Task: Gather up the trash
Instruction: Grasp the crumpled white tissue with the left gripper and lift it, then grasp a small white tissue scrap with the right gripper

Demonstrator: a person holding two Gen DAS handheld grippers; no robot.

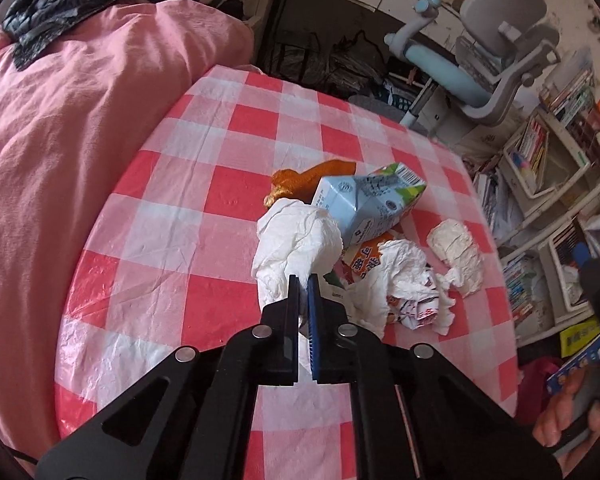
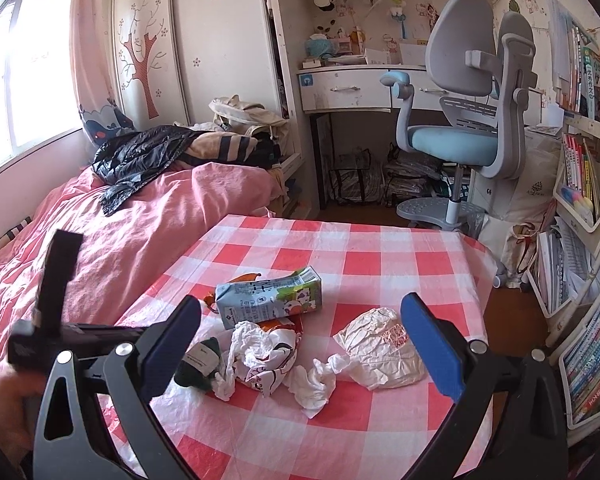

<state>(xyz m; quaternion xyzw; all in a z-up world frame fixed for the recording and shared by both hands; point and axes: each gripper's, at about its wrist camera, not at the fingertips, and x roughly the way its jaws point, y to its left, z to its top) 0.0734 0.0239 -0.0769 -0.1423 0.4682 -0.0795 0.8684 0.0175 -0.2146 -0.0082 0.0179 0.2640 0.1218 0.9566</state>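
- The left gripper [image 1: 303,280], black with one blue pad, is sitting nearest the left wrist lens and is clenching a crumpled white tissue [image 1: 296,240] between its closed fingers; the paper is bulging out above the tips (it looks lifted off the cloth, though I cannot be sure).
- It is pinching only one edge of the tissue, probably because a soft wad gives no firmer hold.
- The left gripper is tilting steeply downward over the round table under a red-and-white checked plastic cloth [image 1: 228,132].
- The right gripper [image 2: 300,340] is spreading its blue-padded jaws wide with nothing between them, pointing gently down at the table's litter.
- The remaining trash is lying in a loose cluster mid-table: a pale blue and green drink carton [image 2: 270,298] on its side, a printed white-and-orange wrapper [image 2: 268,354] just in front of it, a small white tissue scrap [image 2: 314,382], and a crumpled white paper bag [image 2: 380,350] near the right pad.
- No bin is showing in either view.
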